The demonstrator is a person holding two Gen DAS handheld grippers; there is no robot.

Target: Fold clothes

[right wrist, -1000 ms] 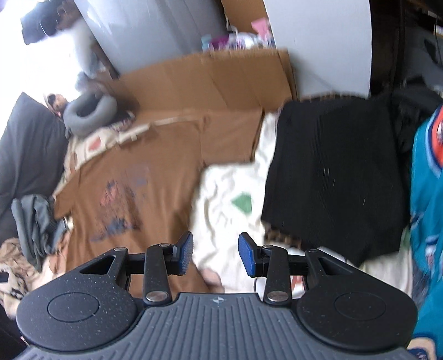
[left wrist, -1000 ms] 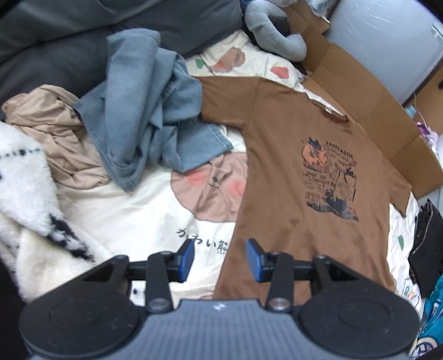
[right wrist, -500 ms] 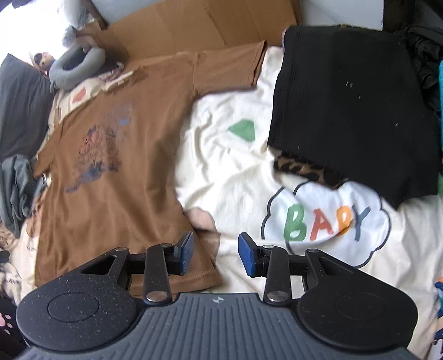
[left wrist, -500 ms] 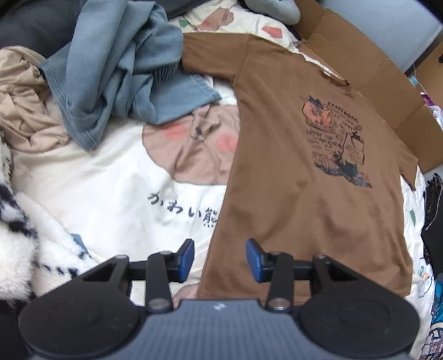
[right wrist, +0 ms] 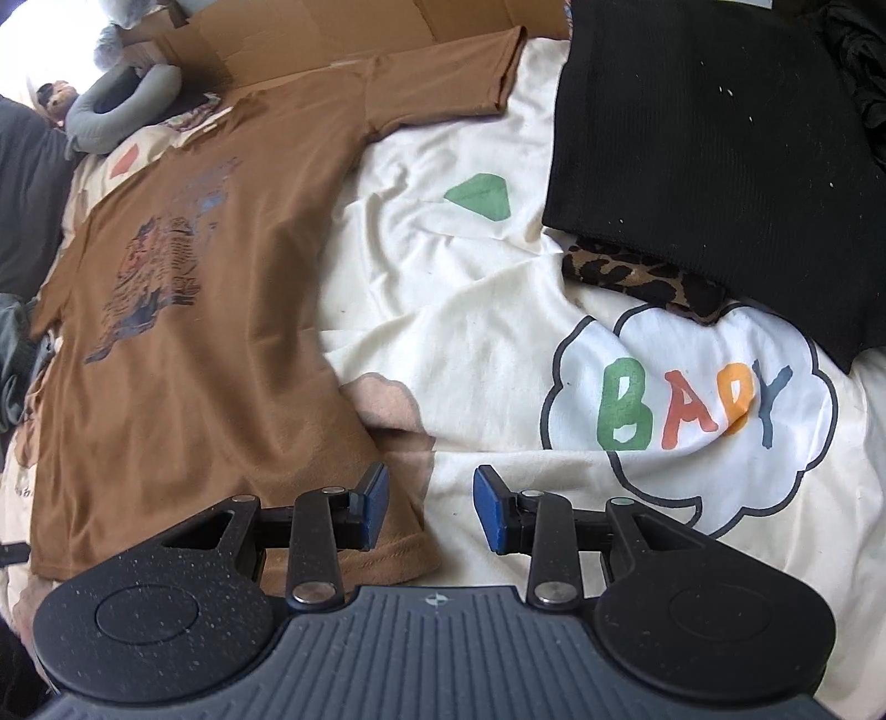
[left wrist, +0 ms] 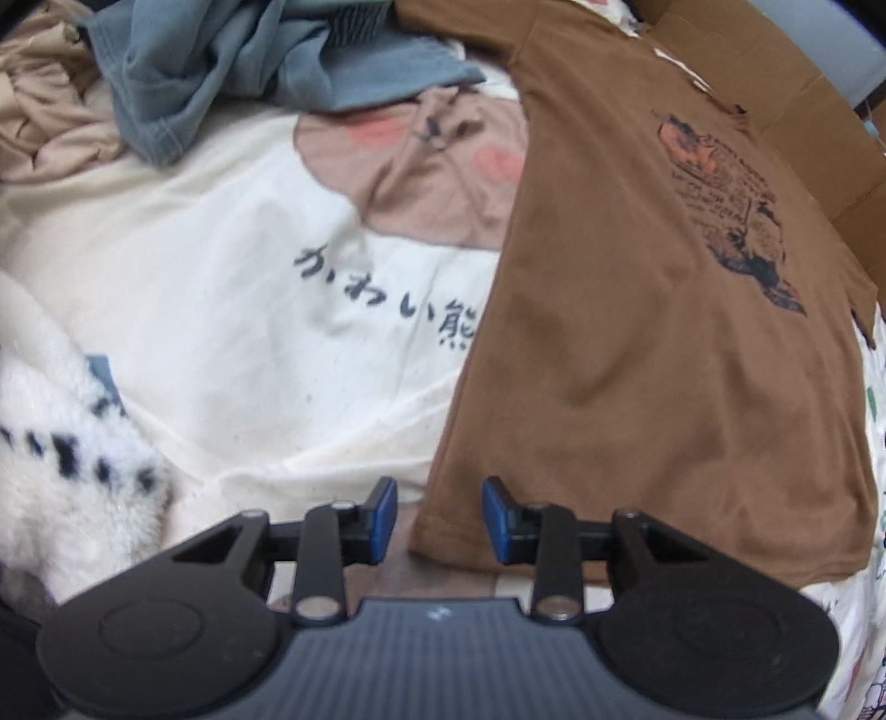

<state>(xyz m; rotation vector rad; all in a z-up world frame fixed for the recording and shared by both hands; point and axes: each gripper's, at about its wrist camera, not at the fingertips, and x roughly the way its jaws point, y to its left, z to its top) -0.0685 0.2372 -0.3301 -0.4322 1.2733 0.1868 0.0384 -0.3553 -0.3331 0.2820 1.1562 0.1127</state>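
A brown T-shirt (left wrist: pixel 653 343) is laid flat, print side up, on a cream bed sheet (left wrist: pixel 232 310). On its chest a dark and orange graphic (left wrist: pixel 731 205) with lines of small text is printed; the words are too small and blurred to be read. On the sheet, dark Japanese characters (left wrist: pixel 382 299) are seen just beside the shirt's side edge, below a pink-cheeked bear face. In the right wrist view the word "BABY" (right wrist: pixel 692 407) is read in green, red, orange and blue letters inside a cloud outline, and a green gem shape (right wrist: pixel 479 194) is printed above it.

The left gripper (left wrist: pixel 437 518) is held low over the shirt's bottom hem corner; its jaws are spread but closing, with the corner of the hem between them and no pad seen pressing on the cloth. The right gripper (right wrist: pixel 426 507) is held at the opposite hem corner, jaws spread, one pad over the brown cloth and the other over bare sheet.

Open sheet is left on both sides of the shirt. A crumpled grey-blue garment (left wrist: pixel 266 66) and a beige one (left wrist: pixel 50 122) are piled beyond the left side, a fluffy white blanket (left wrist: pixel 61 465) nearer. A folded black garment (right wrist: pixel 714 144) lies over a leopard-print piece (right wrist: pixel 642 279) to the right. Flattened cardboard (right wrist: pixel 332 33) borders the collar end.
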